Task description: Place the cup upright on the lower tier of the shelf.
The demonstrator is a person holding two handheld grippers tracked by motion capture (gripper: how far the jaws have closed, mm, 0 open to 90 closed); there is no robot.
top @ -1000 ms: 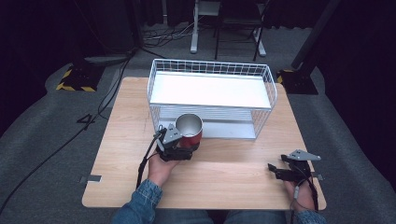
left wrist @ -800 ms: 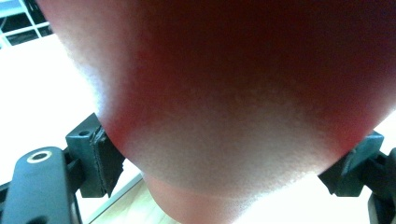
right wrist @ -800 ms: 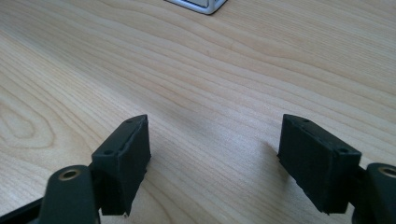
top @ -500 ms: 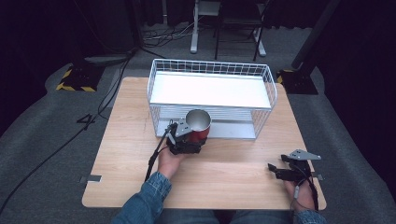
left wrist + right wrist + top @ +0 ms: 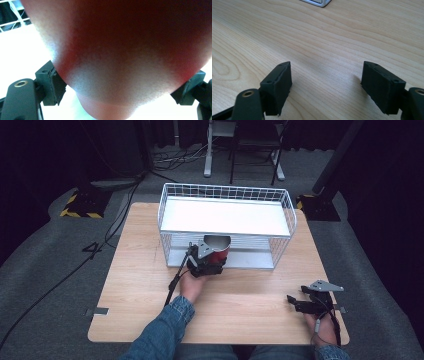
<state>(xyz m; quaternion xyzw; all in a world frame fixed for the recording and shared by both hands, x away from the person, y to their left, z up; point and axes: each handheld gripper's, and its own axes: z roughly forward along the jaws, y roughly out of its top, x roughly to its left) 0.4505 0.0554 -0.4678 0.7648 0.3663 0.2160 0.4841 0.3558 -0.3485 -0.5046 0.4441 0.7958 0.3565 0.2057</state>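
Between left gripper (image 5: 214,261) jaws, red cup (image 5: 218,251)

The left gripper (image 5: 212,260) is reaching toward twelve o'clock on an outstretched forearm (image 5: 165,332), its jaws clamping a cup (image 5: 125,55) between the pads. The right gripper (image 5: 295,302) is lying low at four o'clock, pointing toward nine o'clock, jaws spread wide with nothing between them.

Red cup (image 5: 218,251) with a silvery inside — tilted, against the wire basket's (image 5: 226,227) front.
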